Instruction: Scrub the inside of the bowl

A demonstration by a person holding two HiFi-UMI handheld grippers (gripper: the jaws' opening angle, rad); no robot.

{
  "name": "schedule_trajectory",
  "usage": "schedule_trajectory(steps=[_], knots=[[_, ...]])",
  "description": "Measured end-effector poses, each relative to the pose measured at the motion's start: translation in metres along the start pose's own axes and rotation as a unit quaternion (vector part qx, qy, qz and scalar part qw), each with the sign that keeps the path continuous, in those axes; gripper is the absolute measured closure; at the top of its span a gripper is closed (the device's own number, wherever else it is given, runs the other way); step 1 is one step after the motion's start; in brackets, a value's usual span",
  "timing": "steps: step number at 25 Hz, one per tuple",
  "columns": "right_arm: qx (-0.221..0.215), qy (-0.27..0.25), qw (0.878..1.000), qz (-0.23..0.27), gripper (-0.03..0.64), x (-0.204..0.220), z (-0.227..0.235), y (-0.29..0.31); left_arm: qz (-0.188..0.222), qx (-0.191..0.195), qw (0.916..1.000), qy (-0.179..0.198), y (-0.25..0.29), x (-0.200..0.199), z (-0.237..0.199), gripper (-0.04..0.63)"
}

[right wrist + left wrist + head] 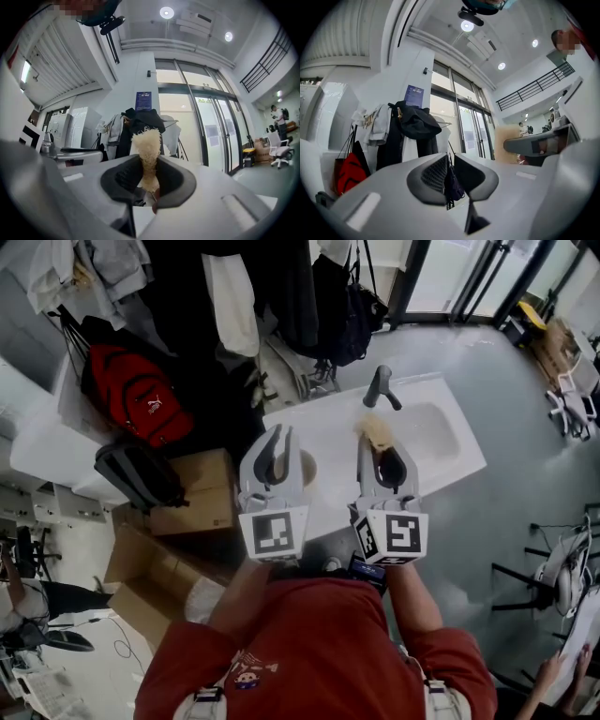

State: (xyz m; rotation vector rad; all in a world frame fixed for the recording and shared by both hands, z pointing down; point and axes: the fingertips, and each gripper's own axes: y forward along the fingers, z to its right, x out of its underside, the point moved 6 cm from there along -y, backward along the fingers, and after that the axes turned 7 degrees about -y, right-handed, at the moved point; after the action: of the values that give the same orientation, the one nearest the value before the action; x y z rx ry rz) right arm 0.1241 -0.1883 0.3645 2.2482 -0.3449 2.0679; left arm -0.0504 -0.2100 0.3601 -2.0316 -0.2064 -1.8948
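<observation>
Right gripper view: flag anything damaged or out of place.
The beige fibrous scrubber held by the right gripper is frayed at its top, with loose strands sticking out. Nothing else stands out.

This is an open office or lab hall: beyond the right hand-held gripper (380, 451) a white sink unit (450, 465) stands free on the grey floor (525, 493), with tall glass doors (211, 136) and a railed upper gallery (534, 86) farther off. Left of that gripper hang coats (412, 129), beside a red backpack (136, 395) and cardboard boxes (192, 498); office chairs (572, 399) stand to its right.
</observation>
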Motion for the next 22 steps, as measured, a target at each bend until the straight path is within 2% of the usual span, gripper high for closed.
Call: schedule_trajectory(steps=[2,4,16,22], knots=[[0.001,0.000,1.000,0.002,0.540,0.000,0.001,-0.001,0.003,-0.001,1.0000,0.002,-0.001,-0.001,0.002,0.576],[0.001,0.000,1.000,0.002,0.540,0.001,0.002,-0.001,0.005,0.003,1.0000,0.005,-0.001,-0.003,0.004,0.589],[0.011,-0.008,1.000,0.010,0.540,-0.007,0.004,0.000,0.018,0.016,0.9996,0.015,0.001,-0.016,0.014,0.590],[0.013,-0.011,1.000,0.006,0.540,-0.006,0.004,0.001,0.011,0.021,0.9996,0.017,0.000,-0.012,0.014,0.590]])
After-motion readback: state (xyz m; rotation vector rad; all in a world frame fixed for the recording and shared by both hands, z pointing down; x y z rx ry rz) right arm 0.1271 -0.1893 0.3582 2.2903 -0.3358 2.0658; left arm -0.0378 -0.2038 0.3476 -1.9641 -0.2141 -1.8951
